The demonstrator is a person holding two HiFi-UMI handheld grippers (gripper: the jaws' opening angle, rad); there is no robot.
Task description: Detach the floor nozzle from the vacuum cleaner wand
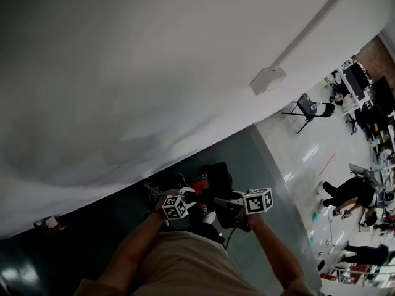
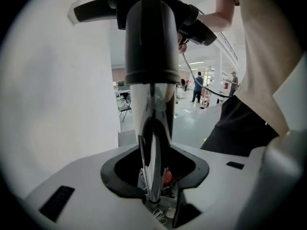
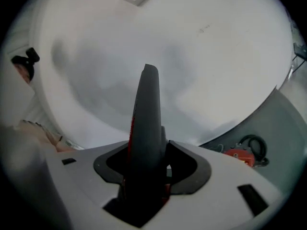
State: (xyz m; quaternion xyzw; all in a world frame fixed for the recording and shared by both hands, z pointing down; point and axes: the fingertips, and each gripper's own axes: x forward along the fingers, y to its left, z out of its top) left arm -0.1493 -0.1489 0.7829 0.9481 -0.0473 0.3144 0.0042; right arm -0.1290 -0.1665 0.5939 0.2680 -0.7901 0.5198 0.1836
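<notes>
Left tool point(image 1: 187, 193) and right tool point(image 1: 224, 203) low over dark floor point(image 1: 123, 227) by white wall point(image 1: 154, 73). Black-and-red vacuum cleaner point(image 1: 213, 176) sits right between them.
Left gripper view: silver jaws in narrow V, clamped on black tube point(image 2: 148, 37) of vacuum, crossbar on top.
Right gripper view: jaws partway closed, gripping dark tapered piece point(image 3: 146, 123) with red edge. Can't say which vacuum part tbh.

A white wall point(image 1: 136, 73), dark grey floor point(image 1: 111, 227), a folding chair point(image 1: 307, 108), perhaps desks point(image 1: 358, 82) beyond.
</notes>
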